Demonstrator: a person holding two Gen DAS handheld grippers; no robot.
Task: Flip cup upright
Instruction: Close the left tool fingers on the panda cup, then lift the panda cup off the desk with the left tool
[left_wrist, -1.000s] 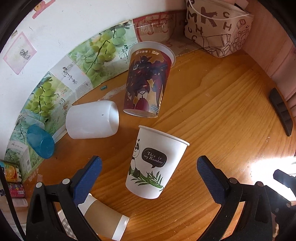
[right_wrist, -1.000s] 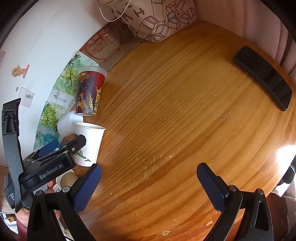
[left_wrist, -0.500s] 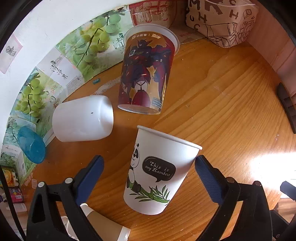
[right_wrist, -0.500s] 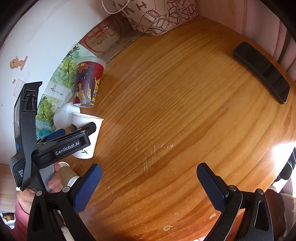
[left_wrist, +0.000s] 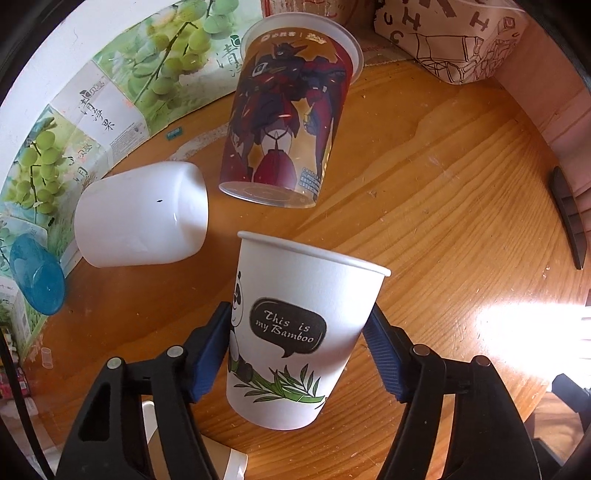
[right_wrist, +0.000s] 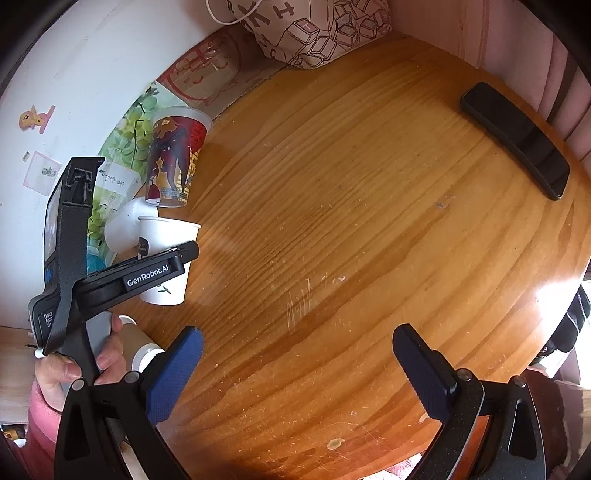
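Observation:
A white paper cup with a panda print stands upright on the wooden table. My left gripper has its blue pads on both sides of the cup's lower half, touching or nearly touching it. The same cup shows in the right wrist view, partly behind the left gripper's body. My right gripper is open and empty over bare wood. A plain white cup lies on its side to the left.
A tall robot-print cup stands upright behind the panda cup. A brown-sleeved cup lies under the left gripper. A blue lid sits at the left edge. A black phone lies at the right. A patterned bag stands at the back.
My left gripper has moved forward around the panda cup and narrowed its jaws onto the cup's sides. My right gripper has stayed where it was.

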